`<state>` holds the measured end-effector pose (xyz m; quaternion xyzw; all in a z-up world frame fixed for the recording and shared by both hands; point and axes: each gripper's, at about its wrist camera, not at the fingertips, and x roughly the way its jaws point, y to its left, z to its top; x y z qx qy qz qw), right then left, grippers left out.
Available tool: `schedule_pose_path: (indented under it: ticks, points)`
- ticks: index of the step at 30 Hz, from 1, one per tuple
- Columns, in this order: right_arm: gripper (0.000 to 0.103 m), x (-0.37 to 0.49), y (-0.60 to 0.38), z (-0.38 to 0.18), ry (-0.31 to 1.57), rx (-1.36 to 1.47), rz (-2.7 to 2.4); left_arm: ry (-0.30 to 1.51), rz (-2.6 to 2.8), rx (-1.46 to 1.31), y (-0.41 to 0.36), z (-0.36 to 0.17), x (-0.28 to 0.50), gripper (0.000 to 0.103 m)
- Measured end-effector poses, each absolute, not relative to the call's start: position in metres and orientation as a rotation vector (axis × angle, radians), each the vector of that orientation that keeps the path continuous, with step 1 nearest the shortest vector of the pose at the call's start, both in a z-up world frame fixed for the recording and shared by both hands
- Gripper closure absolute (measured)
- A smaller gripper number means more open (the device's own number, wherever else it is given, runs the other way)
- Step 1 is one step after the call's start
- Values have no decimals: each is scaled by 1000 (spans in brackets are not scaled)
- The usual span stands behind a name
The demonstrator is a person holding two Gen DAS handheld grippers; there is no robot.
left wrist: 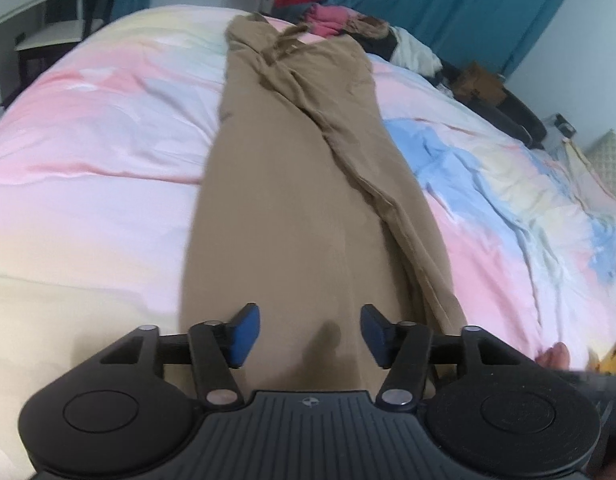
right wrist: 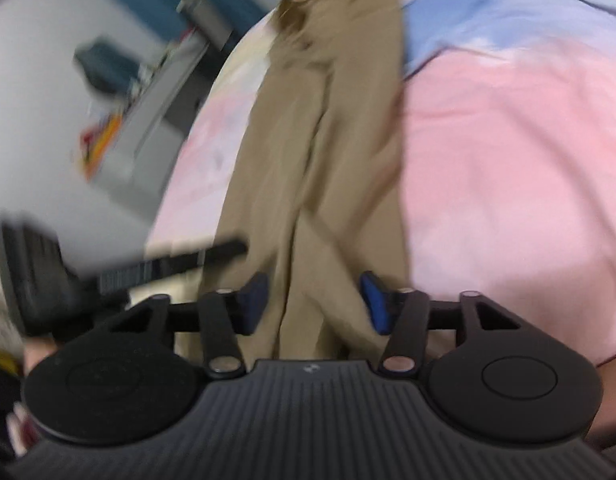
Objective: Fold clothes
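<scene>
on the pastel bedspread (left wrist: 88, 128) the tan trousers (left wrist: 292, 184) lie lengthwise, one leg over the other. left gripper (left wrist: 309, 336) and right gripper (right wrist: 313, 304) both gape wide over the near end, holding nothing. pinching just the top layer could drag the legs apart, and the right view's blur makes aiming risky.

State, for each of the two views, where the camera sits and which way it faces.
Left wrist: sits behind the open left gripper, facing along the tan trousers toward the far clothes pile; toes show lower right.
Right wrist: sits behind the open right gripper, tilted, blurred, facing up the trousers.
Shared: trousers, pastel bedspread.
</scene>
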<state>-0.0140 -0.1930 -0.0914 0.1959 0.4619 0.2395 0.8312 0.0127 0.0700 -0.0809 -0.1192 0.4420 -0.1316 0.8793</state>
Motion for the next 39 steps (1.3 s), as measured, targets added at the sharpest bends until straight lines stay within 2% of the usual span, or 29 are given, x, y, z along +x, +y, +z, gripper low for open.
schedule_pose_path:
  ticks: [1, 8, 15, 17, 19, 21, 25, 27, 33, 35, 36, 37, 38, 39]
  points:
    - [72, -18, -182, -90, 977, 345, 511, 915, -259, -252, 73, -80, 12, 38]
    - [71, -19, -130, -110, 1077, 154, 568, 926, -170, -266, 90, -84, 15, 27]
    - [68, -31, -166, -83, 1034, 374, 616, 990, -125, -270, 95, -97, 17, 25]
    - [60, -34, -181, -76, 994, 379, 526, 1004, -117, -271, 96, -100, 18, 24]
    - [36, -33, -195, -74, 956, 353, 406, 1027, -120, -278, 96, -103, 17, 24]
    - [29, -31, -207, -77, 949, 386, 334, 1057, -135, -289, 94, -106, 15, 24]
    - [27, -16, -215, -104, 1097, 510, 318, 1103, -159, -267, 91, -111, 6, 20]
    - [27, -10, -212, -118, 1175, 562, 339, 1123, -176, -245, 88, -111, 2, 18]
    - [28, -17, -204, -117, 1193, 558, 431, 1171, -235, -219, 82, -110, -7, 18]
    - [28, -20, -199, -115, 1189, 519, 445, 1174, -238, -210, 81, -109, -11, 25]
    - [32, -22, -197, -114, 1186, 498, 451, 1175, -234, -200, 80, -108, -13, 29]
    - [42, -24, -191, -112, 1182, 450, 453, 1174, -231, -190, 78, -108, -15, 35]
    - [48, -26, -185, -109, 1172, 387, 444, 1159, -224, -169, 76, -106, -18, 47]
    - [64, -28, -180, -107, 1161, 336, 436, 1144, -218, -148, 74, -103, -22, 56]
